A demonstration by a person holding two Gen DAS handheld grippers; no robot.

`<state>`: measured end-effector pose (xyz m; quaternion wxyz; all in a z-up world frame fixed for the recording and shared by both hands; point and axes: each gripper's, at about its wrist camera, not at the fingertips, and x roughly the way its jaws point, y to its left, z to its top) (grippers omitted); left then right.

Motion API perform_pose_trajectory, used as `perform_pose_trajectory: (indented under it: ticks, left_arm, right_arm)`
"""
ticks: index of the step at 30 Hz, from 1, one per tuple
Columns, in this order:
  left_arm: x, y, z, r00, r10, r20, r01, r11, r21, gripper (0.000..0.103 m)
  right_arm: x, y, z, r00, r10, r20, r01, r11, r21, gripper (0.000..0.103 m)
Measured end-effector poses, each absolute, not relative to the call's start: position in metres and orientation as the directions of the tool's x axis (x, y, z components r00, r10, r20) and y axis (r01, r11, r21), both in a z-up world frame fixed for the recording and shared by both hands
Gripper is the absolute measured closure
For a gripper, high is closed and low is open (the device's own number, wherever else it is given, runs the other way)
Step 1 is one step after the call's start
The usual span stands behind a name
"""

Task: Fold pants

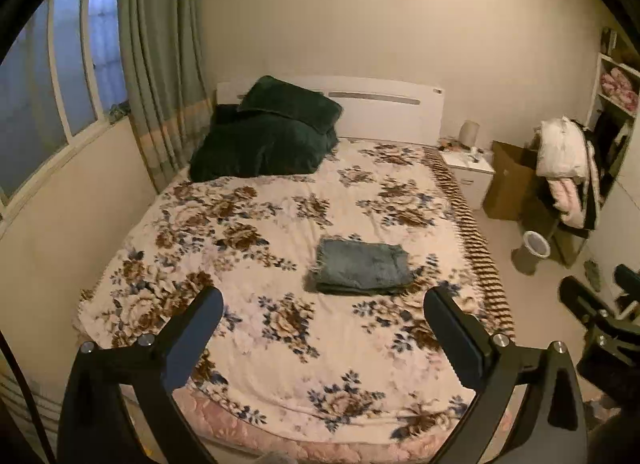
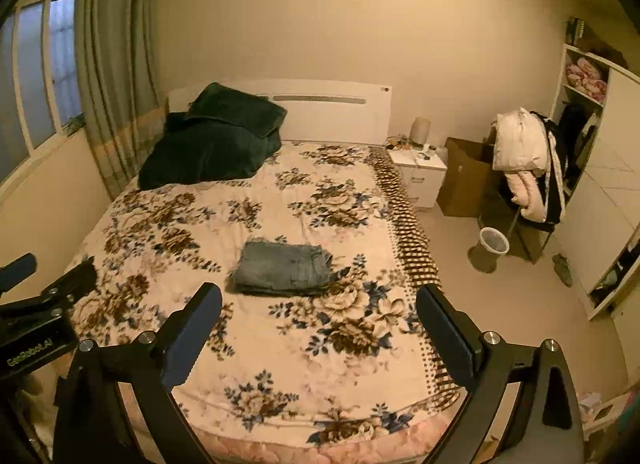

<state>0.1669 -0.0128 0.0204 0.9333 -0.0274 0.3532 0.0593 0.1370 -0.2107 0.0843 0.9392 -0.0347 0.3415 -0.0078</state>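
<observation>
Black fingers [image 1: 206, 328] of the left gripper [image 1: 322, 338] fill the bottom of the left wrist view, spread wide with nothing between them. Right gripper [image 2: 318, 334] in its own view: fingers [image 2: 202, 324] spread wide too, holding nothing. Both hang above the foot of the bed, clear of the cover. Each gripper shows at the edge of the other's view, the right one at far right [image 1: 600, 324], the left one at far left [image 2: 44, 304].

Pants [image 1: 362, 268] [image 2: 282, 268]: grey-blue, folded into a flat rectangular stack, lying on the bed beyond the fingertips, nearer the right edge of the mattress than the left. Not touched by either gripper.

Bed [image 1: 280, 396] [image 2: 304, 404] carries a cream blanket with brown and blue flowers; a brown checked border runs down its right side. Dark green bedding [image 1: 268, 135] [image 2: 216, 139] is heaped at the head, left side, against a white headboard [image 1: 384, 111].

Outward: white nightstand [image 1: 468, 167] just beside the bed's head, brown cardboard box [image 1: 508, 183] next to it, a chair draped with pale clothes [image 1: 560, 159], a small bin [image 1: 536, 246] on the floor. Curtain [image 1: 160, 63] and window on the left wall.
</observation>
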Motion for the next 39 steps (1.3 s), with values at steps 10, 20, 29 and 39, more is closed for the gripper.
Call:
perform_pose_trajectory:
  ticks: [10, 20, 29, 39]
  left_arm:
    - [0.203, -0.017, -0.017, 0.704, 0.132, -0.697, -0.154, 0.988, 0.031, 0.0]
    - [0.221, -0.021, -0.031, 0.679, 0.12, -0.724, -0.139, 0.99, 0.033, 0.0]
    - [0.228, -0.018, -0.029, 0.681, 0.119, -0.722, -0.137, 0.99, 0.035, 0.0]
    - [0.229, -0.015, -0.024, 0.688, 0.127, -0.715, -0.134, 0.99, 0.047, 0.0]
  right_arm:
    - [0.2, -0.217, 0.041, 0.732, -0.097, -0.675, 0.036, 0.994, -0.104, 0.003]
    - [0.23, -0.226, 0.002, 0.694, -0.111, -0.711, 0.057, 0.993, -0.098, 0.003]
    - [0.237, -0.222, -0.009, 0.685, -0.1, -0.721, 0.052, 0.995, -0.088, 0.003]
    - [0.236, -0.211, -0.011, 0.689, -0.087, -0.72, 0.048, 0.996, -0.074, 0.003]
